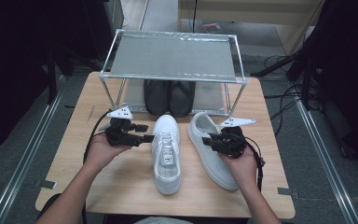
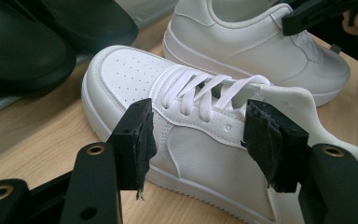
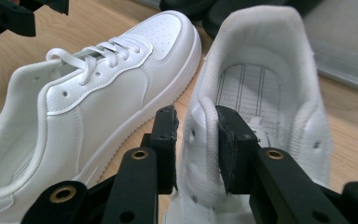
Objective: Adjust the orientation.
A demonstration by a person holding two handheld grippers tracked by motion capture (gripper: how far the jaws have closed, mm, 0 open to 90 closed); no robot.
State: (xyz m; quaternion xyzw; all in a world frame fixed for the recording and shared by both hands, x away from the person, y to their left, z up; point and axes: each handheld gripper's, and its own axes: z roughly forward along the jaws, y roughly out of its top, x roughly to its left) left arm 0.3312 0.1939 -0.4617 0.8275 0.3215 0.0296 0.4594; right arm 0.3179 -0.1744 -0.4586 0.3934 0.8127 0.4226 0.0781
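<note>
The right gripper (image 3: pixel 196 140) straddles the unlaced shoe's (image 1: pixel 212 147) collar on the tabletop (image 1: pixel 121 186), fingers barely touching (pinch firmly before lifting); the left gripper (image 2: pixel 198 140) gapes, empty, beside the laced shoe (image 2: pixel 191 140).

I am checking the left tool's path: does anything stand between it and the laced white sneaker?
Nothing visible does. The left tool stands open, right at the side of the laced white sneaker, with no object between. The other white sneaker lies behind it.
</note>
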